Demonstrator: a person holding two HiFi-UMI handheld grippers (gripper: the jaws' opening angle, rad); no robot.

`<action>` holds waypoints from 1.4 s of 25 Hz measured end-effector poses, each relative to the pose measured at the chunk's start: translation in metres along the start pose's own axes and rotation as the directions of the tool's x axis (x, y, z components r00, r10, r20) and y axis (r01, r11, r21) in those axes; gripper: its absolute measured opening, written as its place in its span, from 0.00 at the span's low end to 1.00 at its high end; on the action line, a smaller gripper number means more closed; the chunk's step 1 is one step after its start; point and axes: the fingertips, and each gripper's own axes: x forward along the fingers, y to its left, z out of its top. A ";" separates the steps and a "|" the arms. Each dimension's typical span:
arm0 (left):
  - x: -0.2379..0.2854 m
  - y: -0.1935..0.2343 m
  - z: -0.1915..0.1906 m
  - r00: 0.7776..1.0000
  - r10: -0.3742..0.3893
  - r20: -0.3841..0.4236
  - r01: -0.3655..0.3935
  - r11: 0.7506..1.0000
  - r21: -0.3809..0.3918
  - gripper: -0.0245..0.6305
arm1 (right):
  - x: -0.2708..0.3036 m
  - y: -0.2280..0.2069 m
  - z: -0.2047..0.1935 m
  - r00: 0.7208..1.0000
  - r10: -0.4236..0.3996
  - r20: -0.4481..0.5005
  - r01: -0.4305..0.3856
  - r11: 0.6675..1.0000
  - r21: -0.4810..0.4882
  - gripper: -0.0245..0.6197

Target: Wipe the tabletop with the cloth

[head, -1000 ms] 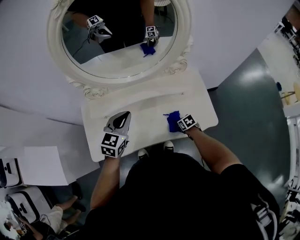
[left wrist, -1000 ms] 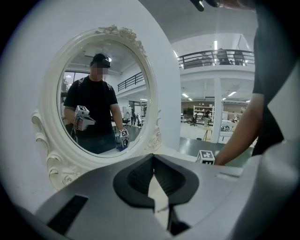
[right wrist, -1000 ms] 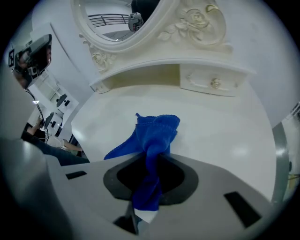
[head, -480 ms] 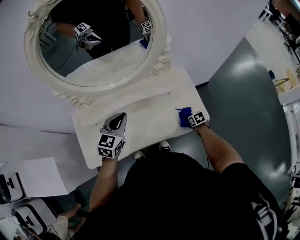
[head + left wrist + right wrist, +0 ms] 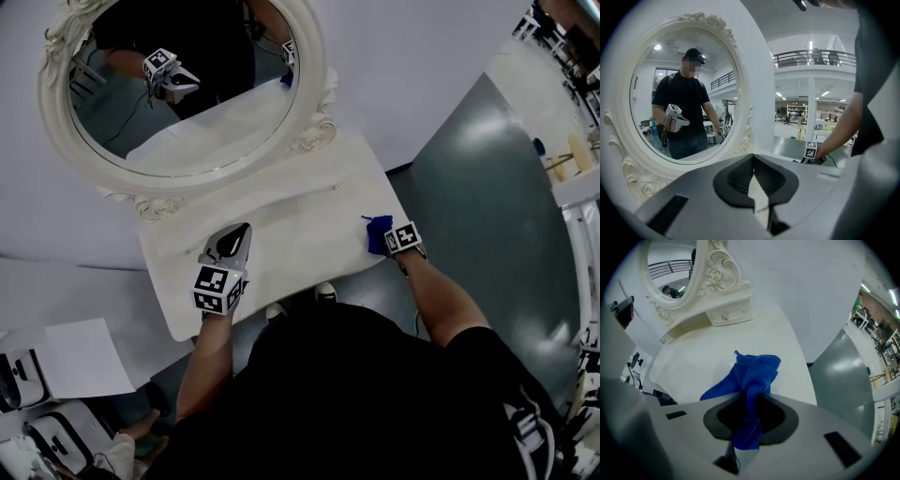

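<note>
Desk (image 5: 291,216): cloth (image 5: 757,376) rests at its right edge. Cloth looks soft, light and prone to bunching (a gathered fold suits gripping). Right tongs (image 5: 750,418) clenched on such a fold. Left tongs (image 5: 753,159) clenched empty, near the front edge.

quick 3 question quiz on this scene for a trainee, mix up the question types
1. Multiple choice: what colour is the cloth in the right gripper? A red, B blue, C green.
2. True or false: the left gripper also grips the cloth.
3. Fill in: the cloth sits near the tabletop's ____ edge (left or right).

Key: 1 B. 2 false, its jaws are together on nothing. 3 right.
</note>
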 end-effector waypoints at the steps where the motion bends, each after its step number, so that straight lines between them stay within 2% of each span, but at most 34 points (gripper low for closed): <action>1: -0.001 0.001 0.000 1.000 0.003 0.001 -0.003 1.000 -0.002 0.05 | 0.000 0.001 0.001 1.000 -0.005 -0.008 0.005 1.000 0.008 0.13; 4: -0.006 0.007 -0.001 1.000 0.018 0.007 -0.018 1.000 -0.008 0.05 | -0.004 0.013 0.016 1.000 0.016 0.009 -0.016 1.000 0.023 0.13; 7: -0.017 0.017 -0.003 0.999 0.045 0.012 -0.045 0.999 -0.016 0.05 | -0.009 0.041 0.052 0.995 0.080 0.056 -0.080 0.997 0.000 0.13; 10: -0.032 0.029 -0.008 0.996 0.083 0.013 -0.083 0.996 -0.033 0.05 | -0.014 0.084 0.101 0.982 0.159 0.103 -0.153 0.986 -0.063 0.13; 13: -0.048 0.041 -0.012 0.993 0.121 0.012 -0.120 0.992 -0.049 0.05 | -0.022 0.139 0.149 0.958 0.255 0.132 -0.234 0.959 -0.158 0.13; 16: -0.065 0.057 -0.019 0.986 0.166 0.010 -0.165 0.984 -0.066 0.05 | -0.028 0.203 0.193 0.924 0.357 0.139 -0.315 0.914 -0.255 0.13; 21: -0.099 0.079 -0.033 0.966 0.258 0.011 -0.255 0.961 -0.104 0.05 | -0.034 0.313 0.252 0.864 0.491 0.112 -0.412 0.817 -0.404 0.13; 25: -0.130 0.094 -0.046 0.944 0.330 0.003 -0.326 0.935 -0.142 0.05 | -0.034 0.398 0.282 0.823 0.565 0.061 -0.470 0.737 -0.486 0.13; 28: -0.155 0.102 -0.059 0.920 0.391 -0.016 -0.388 0.905 -0.175 0.05 | -0.028 0.461 0.294 0.790 0.614 0.008 -0.517 0.673 -0.529 0.13; 32: -0.177 0.115 -0.074 0.897 0.442 -0.028 -0.437 0.875 -0.209 0.05 | -0.012 0.522 0.304 0.763 0.645 -0.036 -0.556 0.628 -0.544 0.13; 35: -0.197 0.118 -0.087 0.874 0.485 -0.040 -0.479 0.844 -0.242 0.05 | 0.003 0.563 0.302 0.756 0.651 -0.067 -0.572 0.608 -0.551 0.13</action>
